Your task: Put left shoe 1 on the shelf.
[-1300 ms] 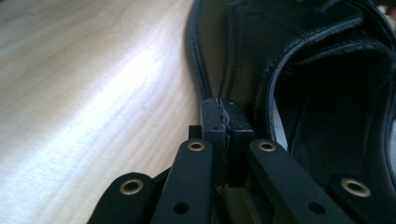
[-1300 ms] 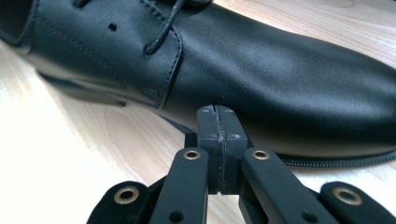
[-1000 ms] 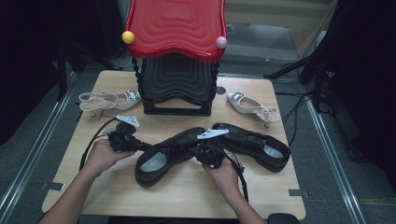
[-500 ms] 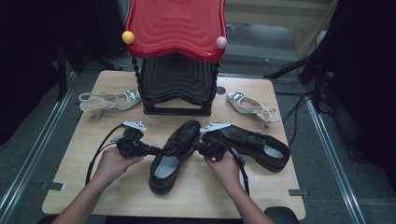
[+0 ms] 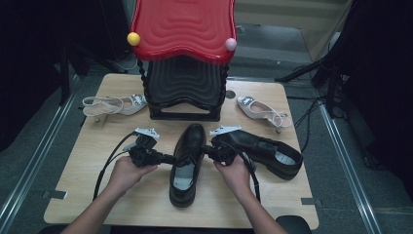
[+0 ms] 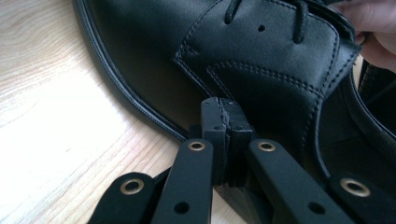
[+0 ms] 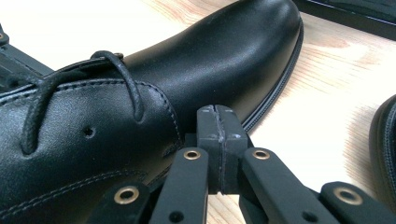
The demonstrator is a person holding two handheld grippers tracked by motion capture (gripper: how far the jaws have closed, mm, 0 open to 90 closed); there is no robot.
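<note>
The black shoe (image 5: 186, 163) lies at the lower centre of the high view, its long axis running up the frame, toe toward the stand (image 5: 184, 92). It is flanked by both grippers: the left gripper (image 5: 168, 158) and right gripper (image 5: 207, 150) are pressed against opposite sides, jaws fully closed, nothing clamped between them.

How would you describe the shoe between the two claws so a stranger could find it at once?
Start at the red-topped black rack at the table's far edge. Straight in front of it lies a black lace-up shoe, toe toward the rack, with the left claw and right claw shut against its sides. Its twin lies crosswise to the right; the other shoes are pale sandals.
</note>
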